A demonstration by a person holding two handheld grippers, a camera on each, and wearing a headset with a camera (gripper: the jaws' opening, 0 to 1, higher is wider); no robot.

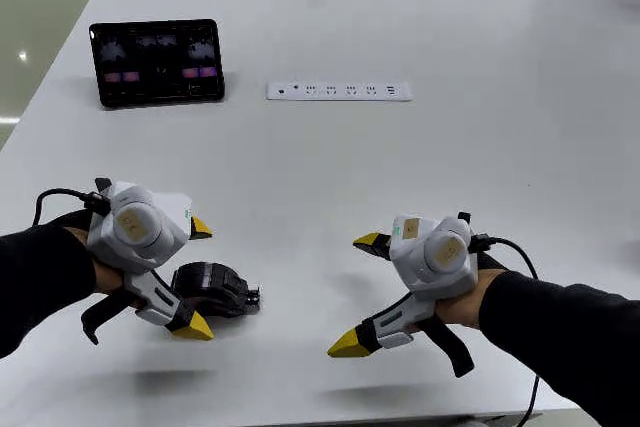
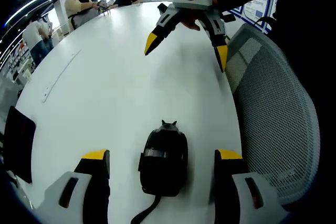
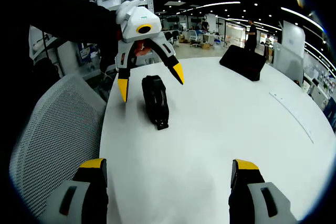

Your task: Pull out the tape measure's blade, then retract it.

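A white table (image 1: 450, 167) carries a dark tablet (image 1: 157, 61) far left. Near right, the right gripper (image 1: 355, 292) gapes wide, empty. Near left, the left gripper (image 1: 198, 277), jaws apart, brackets the black tape measure (image 1: 218, 289) untouched.

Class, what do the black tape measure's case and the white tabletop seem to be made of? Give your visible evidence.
Black tape measure case: probably moulded plastic, perhaps rubber-coated; rounded shell with dull highlights. White tabletop: likely laminate or painted board, smooth, satin; even surface with faint glare.
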